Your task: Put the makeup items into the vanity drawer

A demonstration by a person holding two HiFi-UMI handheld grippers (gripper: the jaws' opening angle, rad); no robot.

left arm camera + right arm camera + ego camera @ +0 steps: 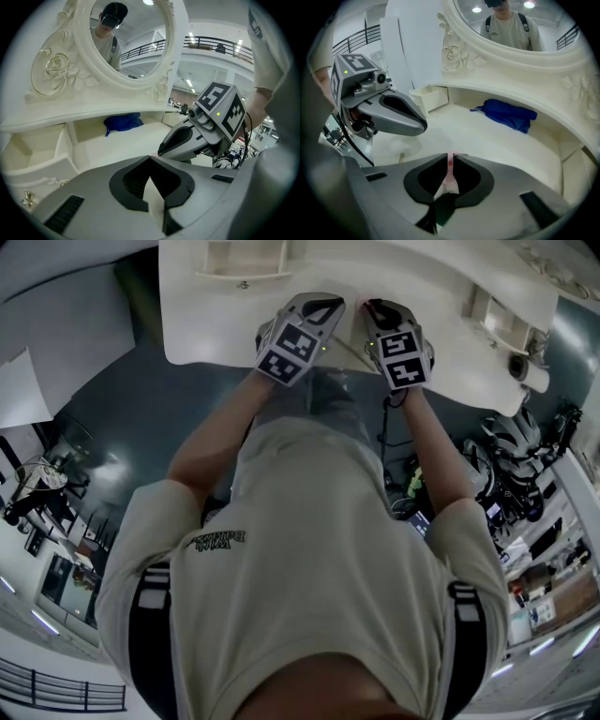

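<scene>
Pinching a slim pink item (449, 169) lengthwise in my right gripper (451, 155) at the vanity top's (487, 140) front edge; left gripper (150, 158) closed, empty.

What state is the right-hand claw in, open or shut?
Shut on a thin pink item: the right gripper view shows the right claw pinching it between its jaws.

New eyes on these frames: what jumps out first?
An ornate white vanity with an oval mirror fills both gripper views, a crumpled blue cloth lying in the recess under the mirror. In front, the right gripper has its jaws closed on a thin pink item, with the left gripper close beside it.
</scene>
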